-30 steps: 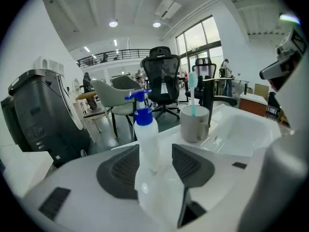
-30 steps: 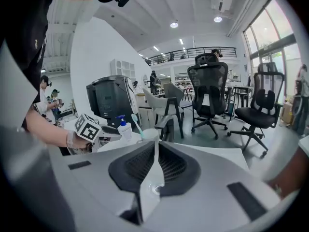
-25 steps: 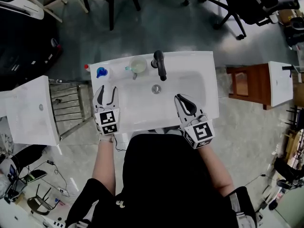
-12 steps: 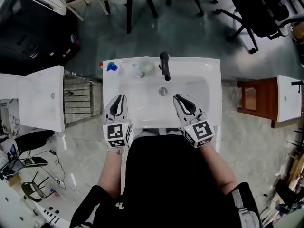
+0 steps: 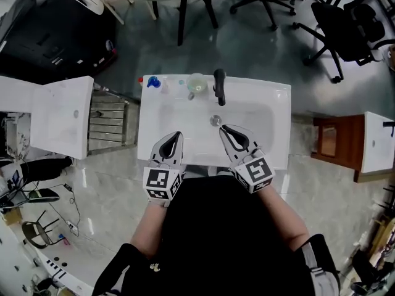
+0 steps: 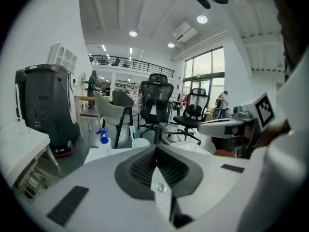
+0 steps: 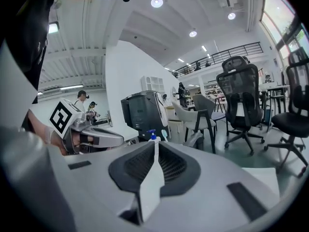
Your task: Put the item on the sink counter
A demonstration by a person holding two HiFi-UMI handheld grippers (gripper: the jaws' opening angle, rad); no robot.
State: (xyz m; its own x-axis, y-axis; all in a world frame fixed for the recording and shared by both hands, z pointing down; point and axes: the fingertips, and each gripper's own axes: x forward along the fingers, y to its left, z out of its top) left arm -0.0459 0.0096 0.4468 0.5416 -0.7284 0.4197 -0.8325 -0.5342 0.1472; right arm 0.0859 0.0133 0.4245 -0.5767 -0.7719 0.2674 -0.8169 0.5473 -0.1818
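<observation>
White ceramic sink counter [image 5: 278, 103] lies below. Over its near rim the left gripper [image 5: 177, 135] has drawn back, its jaws just closed on nothing; the right gripper [image 5: 224, 129] is pressed together, empty too. Farther back, the blue-capped spray bottle [image 5: 153, 82] stands on the counter's left rear corner, so the placing looks done.

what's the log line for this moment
left gripper: just closed, empty | right gripper: shut, empty | spray bottle: on sink counter
</observation>
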